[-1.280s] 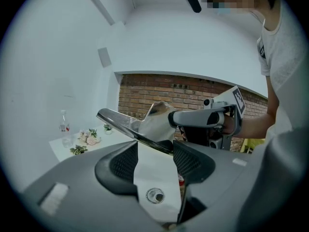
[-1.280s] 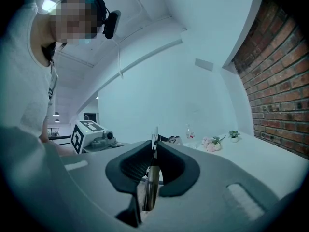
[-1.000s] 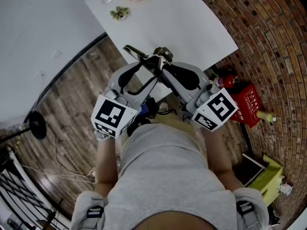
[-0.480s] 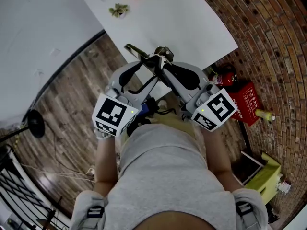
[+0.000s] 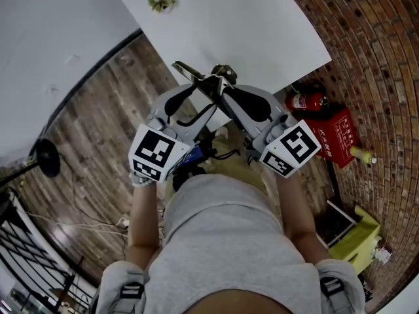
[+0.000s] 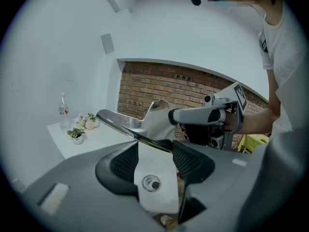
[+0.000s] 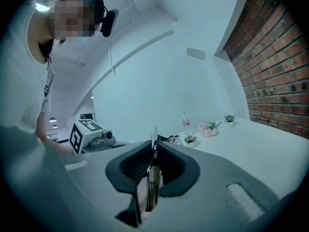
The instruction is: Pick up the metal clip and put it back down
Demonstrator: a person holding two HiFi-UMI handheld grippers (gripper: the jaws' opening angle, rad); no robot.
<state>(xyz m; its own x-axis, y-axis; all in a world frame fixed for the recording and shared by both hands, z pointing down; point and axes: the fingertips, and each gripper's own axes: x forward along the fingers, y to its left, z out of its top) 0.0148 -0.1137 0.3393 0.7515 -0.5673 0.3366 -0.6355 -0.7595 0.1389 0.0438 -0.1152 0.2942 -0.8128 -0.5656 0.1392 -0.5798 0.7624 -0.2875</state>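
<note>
The metal clip (image 5: pixel 200 74) is a shiny steel piece with a long lever, and both grippers hold it in the air over the near edge of the white table (image 5: pixel 255 25). In the left gripper view its flat plate (image 6: pixel 154 180) with a rivet hole spans the gap between the pads of my left gripper (image 6: pixel 153 146), and the lever (image 6: pixel 120 122) juts out to the left. My right gripper (image 7: pixel 153 149) is shut on a thin edge of the clip (image 7: pixel 153 178). In the head view the left gripper (image 5: pixel 196 90) and the right gripper (image 5: pixel 226 90) meet tip to tip at the clip.
Small plant pots (image 6: pixel 76 134) and a bottle (image 6: pixel 63 110) stand at the table's far end. On the floor to the right are a fire extinguisher (image 5: pixel 304 101), a red box (image 5: pixel 337 139) and a yellow-green stand (image 5: pixel 360 237). A black lamp base (image 5: pixel 46 159) stands on the wooden floor at the left.
Both grippers have sunk a little together with the clip, and the table has slid upward in the head view. Both grips look the same as before.
</note>
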